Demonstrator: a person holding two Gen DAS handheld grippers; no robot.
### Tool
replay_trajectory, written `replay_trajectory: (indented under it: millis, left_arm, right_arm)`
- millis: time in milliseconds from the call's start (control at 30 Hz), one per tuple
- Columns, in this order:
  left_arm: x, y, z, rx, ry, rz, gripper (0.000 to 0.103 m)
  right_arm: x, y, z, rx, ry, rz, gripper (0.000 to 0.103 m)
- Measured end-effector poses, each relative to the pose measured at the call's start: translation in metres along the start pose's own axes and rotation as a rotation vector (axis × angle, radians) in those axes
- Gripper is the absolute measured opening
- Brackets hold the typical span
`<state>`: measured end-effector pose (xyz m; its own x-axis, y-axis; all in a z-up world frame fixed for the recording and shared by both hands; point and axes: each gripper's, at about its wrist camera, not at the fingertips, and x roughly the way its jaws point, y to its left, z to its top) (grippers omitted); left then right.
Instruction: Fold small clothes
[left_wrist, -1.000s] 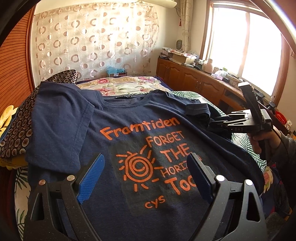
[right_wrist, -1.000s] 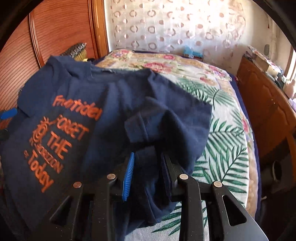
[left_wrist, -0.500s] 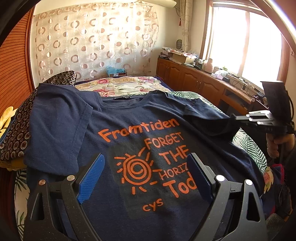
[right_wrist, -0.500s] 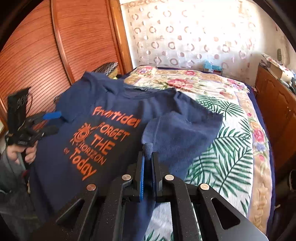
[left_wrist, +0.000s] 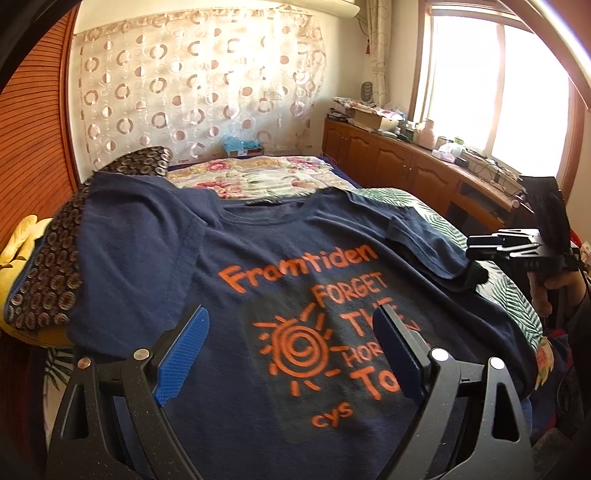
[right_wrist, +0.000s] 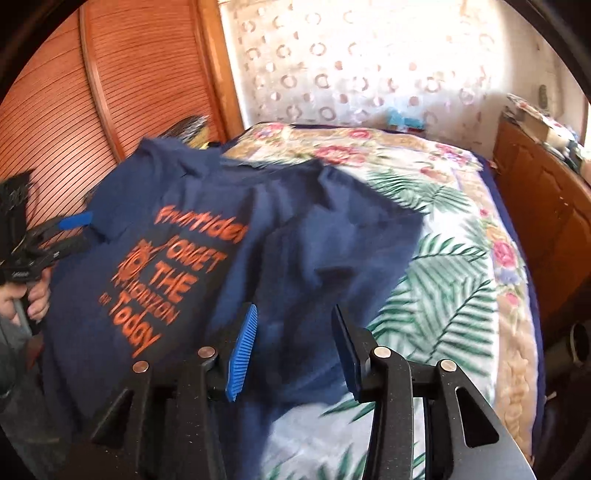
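Observation:
A navy T-shirt (left_wrist: 258, 280) with orange print lies face up across the bed; it also shows in the right wrist view (right_wrist: 258, 240). Its right sleeve (left_wrist: 424, 243) lies rumpled on the bedspread. My left gripper (left_wrist: 291, 350) is open and empty, hovering above the printed chest. My right gripper (right_wrist: 295, 339) is open and empty just above the shirt's right side near the sleeve (right_wrist: 332, 258). In the left wrist view the right gripper (left_wrist: 476, 245) hovers at the sleeve edge. In the right wrist view the left gripper (right_wrist: 70, 232) is at the shirt's far side.
The bed has a floral and palm-leaf spread (right_wrist: 461, 266). A patterned pillow (left_wrist: 48, 277) and a yellow item (left_wrist: 18, 240) lie at the left. Wooden cabinets (left_wrist: 406, 166) run along the right under a window. A slatted wooden wardrobe (right_wrist: 74, 110) stands at the left.
My right gripper was shut on the sleeve fabric; it has opened and let the sleeve drop onto the bed. The left gripper has stayed open above the print.

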<state>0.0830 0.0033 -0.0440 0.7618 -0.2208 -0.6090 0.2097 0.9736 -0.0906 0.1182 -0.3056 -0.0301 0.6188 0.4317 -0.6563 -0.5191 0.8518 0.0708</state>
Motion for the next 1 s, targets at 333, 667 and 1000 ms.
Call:
replay_trajectory:
  millis: [333, 667, 1000]
  left_arm:
    - [0.006, 0.051, 0.027, -0.018, -0.017, 0.100, 0.091]
    - [0.022, 0.113, 0.053, -0.068, -0.016, 0.186, 0.091]
    - [0.036, 0.141, 0.061, -0.109, 0.015, 0.242, 0.091]
  right_arm:
    - [0.055, -0.036, 0.031, 0.101, 0.050, -0.100, 0.045]
    - [0.101, -0.057, 0.054, 0.169, 0.068, -0.126, 0.045]
    - [0.111, -0.039, 0.063, 0.063, 0.103, -0.131, 0.009]
